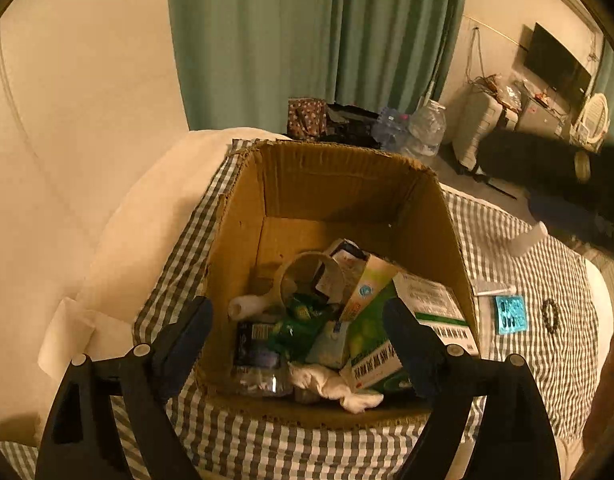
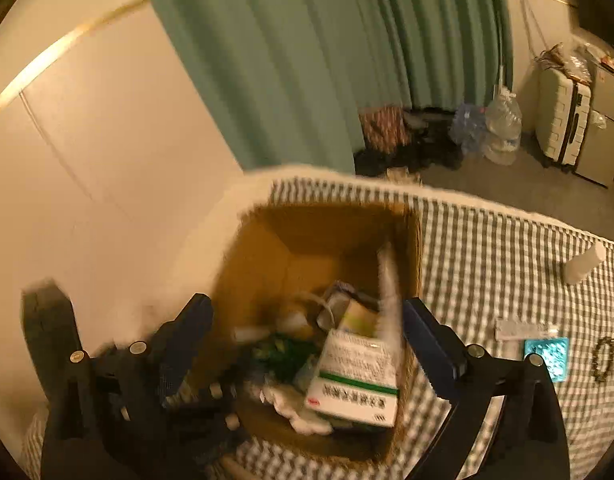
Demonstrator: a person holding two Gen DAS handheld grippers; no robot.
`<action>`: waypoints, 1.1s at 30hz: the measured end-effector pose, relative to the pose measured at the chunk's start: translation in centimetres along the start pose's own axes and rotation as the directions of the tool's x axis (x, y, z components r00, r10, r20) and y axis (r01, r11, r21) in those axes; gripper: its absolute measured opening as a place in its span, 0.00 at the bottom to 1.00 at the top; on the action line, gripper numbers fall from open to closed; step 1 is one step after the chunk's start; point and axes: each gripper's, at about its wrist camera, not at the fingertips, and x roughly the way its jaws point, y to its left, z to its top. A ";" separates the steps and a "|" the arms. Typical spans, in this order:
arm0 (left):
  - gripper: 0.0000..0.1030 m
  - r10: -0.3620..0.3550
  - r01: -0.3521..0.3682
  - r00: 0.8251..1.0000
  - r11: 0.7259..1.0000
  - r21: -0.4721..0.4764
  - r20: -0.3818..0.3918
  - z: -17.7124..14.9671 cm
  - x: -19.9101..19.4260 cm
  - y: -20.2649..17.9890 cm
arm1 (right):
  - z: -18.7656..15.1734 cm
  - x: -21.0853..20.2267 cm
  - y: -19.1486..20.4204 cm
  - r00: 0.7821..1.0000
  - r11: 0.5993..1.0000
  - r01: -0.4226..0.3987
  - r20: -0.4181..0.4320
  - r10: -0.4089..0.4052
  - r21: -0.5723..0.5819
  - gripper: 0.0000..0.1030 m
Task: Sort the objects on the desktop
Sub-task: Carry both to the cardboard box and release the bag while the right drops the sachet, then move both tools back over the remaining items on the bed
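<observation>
Both tongs hang over the open cardboard box (image 1: 339,184), which stands on the grey-and-white checked tablecloth (image 1: 547,264).

The left gripper (image 1: 297,322) has its jaws spread wide, released, with nothing between them; one finger sits outside the box's wall at 9 o'clock, the other over the contents at 3 o'clock. Below it lie a white-and-green medicine carton (image 1: 439,312), a green box with printed characters (image 1: 373,344), a roll of tape (image 1: 311,276), a crumpled white tissue (image 1: 335,384), a green foil packet (image 1: 299,324) and a clear plastic bottle (image 1: 263,380), all heaped toward the box's 6 o'clock side.

The right gripper (image 2: 307,326) is likewise spread open and gripping nothing. Its view is blurred. A pale, slender object (image 2: 389,292) stands streaked just inside its finger at 3 o'clock, over the box; whether it touches that finger I cannot tell.

On the cloth, outside the box toward 3 o'clock, rest a teal blister pack (image 1: 511,314), a dark bead bracelet (image 1: 550,315), a small white packet (image 1: 493,289) and, farther at 2 o'clock, a white bottle (image 2: 585,262) lying tilted.

Behind the table hang green curtains (image 1: 307,40); a pale suitcase (image 2: 561,120) stands on the floor at 2 o'clock.
</observation>
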 end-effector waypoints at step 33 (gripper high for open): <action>0.95 -0.120 0.115 0.993 0.975 0.193 0.017 -6.7 -2.0 -19.4 | -13.4 -17.2 -23.5 0.914 0.858 0.340 0.078 -0.397 0.383 0.93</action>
